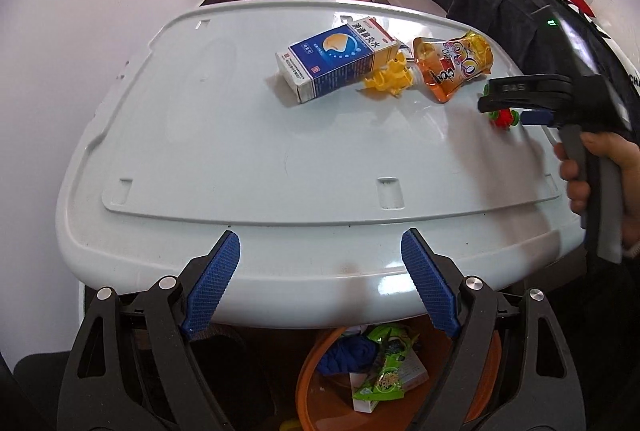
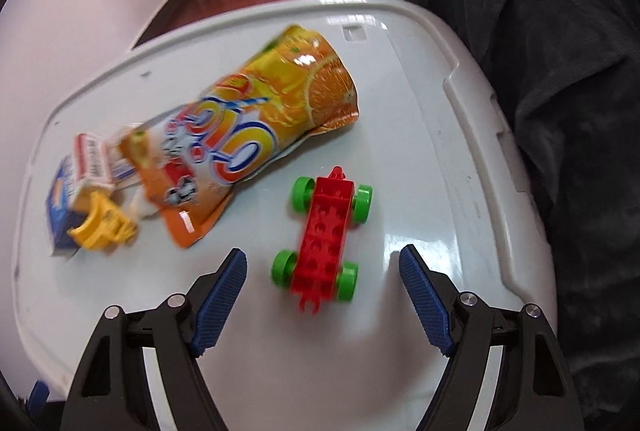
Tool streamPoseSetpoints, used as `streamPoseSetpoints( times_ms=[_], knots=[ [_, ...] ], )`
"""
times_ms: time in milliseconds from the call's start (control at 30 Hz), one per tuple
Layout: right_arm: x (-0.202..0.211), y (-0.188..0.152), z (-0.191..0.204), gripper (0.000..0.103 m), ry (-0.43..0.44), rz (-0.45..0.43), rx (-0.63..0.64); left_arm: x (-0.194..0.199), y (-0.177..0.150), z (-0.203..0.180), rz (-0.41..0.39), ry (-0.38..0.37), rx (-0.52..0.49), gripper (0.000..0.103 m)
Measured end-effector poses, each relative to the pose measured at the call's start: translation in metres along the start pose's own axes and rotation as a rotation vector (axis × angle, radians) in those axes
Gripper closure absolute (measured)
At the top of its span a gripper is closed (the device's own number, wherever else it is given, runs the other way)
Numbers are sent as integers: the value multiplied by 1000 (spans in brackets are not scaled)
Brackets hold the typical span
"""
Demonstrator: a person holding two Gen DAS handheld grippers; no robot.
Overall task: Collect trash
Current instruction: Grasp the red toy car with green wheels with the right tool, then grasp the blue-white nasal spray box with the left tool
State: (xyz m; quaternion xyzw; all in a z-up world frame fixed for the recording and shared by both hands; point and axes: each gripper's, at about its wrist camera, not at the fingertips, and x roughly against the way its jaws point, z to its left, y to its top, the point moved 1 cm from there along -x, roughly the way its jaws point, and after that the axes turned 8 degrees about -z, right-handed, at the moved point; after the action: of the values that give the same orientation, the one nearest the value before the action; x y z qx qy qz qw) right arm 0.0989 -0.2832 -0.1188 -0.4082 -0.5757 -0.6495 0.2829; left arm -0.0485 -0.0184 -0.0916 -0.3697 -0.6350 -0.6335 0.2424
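Note:
On a white plastic lid [image 1: 240,151] lie a blue carton [image 1: 336,59], a yellow plastic piece [image 1: 390,79] and an orange drink pouch [image 1: 452,65]. The right wrist view shows the pouch [image 2: 256,127], the carton [image 2: 68,215] and the yellow piece [image 2: 102,229] blurred at left. A red toy car with green wheels [image 2: 324,231] sits just ahead of my right gripper [image 2: 323,251], whose jaws stand open on either side of its near end without touching. My left gripper [image 1: 320,235] is open and empty over the lid's near edge. My right gripper [image 1: 486,97], held by a hand, half hides the car [image 1: 506,117].
An orange bin [image 1: 312,371] holding wrappers and a blue rag stands on the floor below the lid's near edge. Dark fabric [image 2: 540,51] hangs close along the lid's right side. A pale wall [image 1: 100,11] runs on the left, with curtains and wooden floor behind.

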Motion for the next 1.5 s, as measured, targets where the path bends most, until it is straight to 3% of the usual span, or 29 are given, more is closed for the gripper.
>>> streamPoseSetpoints(
  times_ms=[233, 333, 600, 733, 867, 933, 1100, 1333, 1500],
  knots=[
    [4, -16, 14, 35, -70, -58, 36, 1, -1, -9, -23, 5, -62, 22],
    [10, -26, 21, 63, -32, -76, 21, 0, -2, -9, -22, 3, -66, 22],
    [16, -31, 12, 64, -13, -79, -44, 4, 2, -7, -37, 28, -67, 22],
    [19, -28, -7, 64, 11, -70, -79, -2, 21, -5, -49, 26, -100, 22],
    [34, -31, -27, 64, 44, -84, -118, -21, 54, -8, -70, -27, -212, 22],
    [42, -33, -33, 64, 52, -94, -128, -33, 68, -9, -79, -91, -282, 22],
    [46, -36, -41, 63, 67, -95, -142, -71, 99, 1, -80, -123, -406, 22],
    [43, -35, -38, 63, 84, -91, -135, -98, 116, -5, -112, -197, -500, 22],
    [43, -35, -31, 63, 105, -88, -119, -118, 123, -26, -161, -191, -628, 22]
  ],
)
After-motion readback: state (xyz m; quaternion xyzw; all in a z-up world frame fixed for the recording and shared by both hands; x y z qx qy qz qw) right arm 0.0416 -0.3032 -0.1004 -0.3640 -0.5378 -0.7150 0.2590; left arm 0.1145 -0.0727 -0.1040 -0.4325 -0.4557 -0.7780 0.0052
